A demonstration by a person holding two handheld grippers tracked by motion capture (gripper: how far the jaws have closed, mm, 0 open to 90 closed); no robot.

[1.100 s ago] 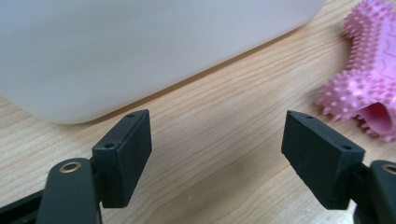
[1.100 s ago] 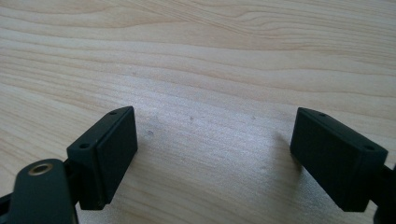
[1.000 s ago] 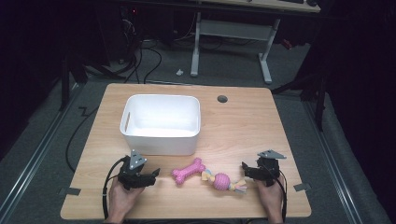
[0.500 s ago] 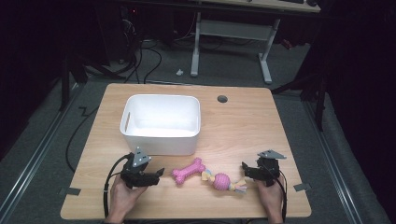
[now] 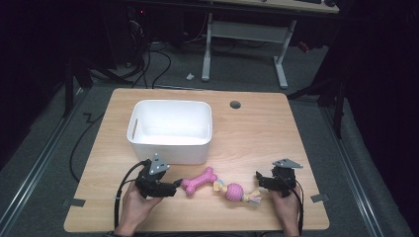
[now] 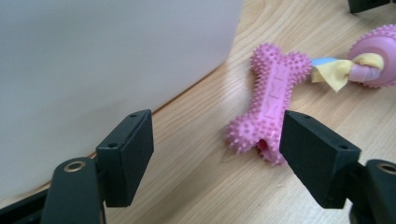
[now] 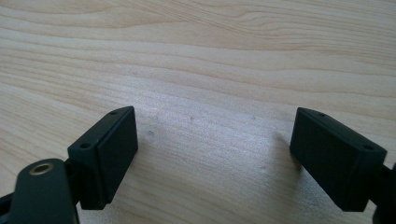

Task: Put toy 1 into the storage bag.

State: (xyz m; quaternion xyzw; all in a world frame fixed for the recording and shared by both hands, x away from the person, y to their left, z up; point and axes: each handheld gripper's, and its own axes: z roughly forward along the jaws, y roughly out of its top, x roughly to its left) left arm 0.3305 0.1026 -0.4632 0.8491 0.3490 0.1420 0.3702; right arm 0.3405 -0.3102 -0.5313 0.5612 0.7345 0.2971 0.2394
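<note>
A pink spiky bone (image 5: 198,180) is tied by a yellow and blue rope to a pink ball (image 5: 234,191); the toy lies on the wooden table (image 5: 257,133) near its front edge. My left gripper (image 5: 175,185) is open just left of the bone. Its jaws have just been closing a little. In the left gripper view (image 6: 217,140) bare wood lies between them, and the bone's (image 6: 271,100) near end sits just beyond the right jaw. My right gripper (image 5: 259,180) is open, right of the rope's end, over bare wood (image 7: 215,140).
A white bin (image 5: 170,148), empty, stands just behind the left gripper, and its wall (image 6: 93,56) is close on that gripper's left. A round cable hole (image 5: 235,104) sits at the table's far side. Tape marks (image 5: 316,198) lie near the front corners.
The left gripper has moved right and slightly up, closer to the bone's end. The right gripper and the toy have stayed where they were.
</note>
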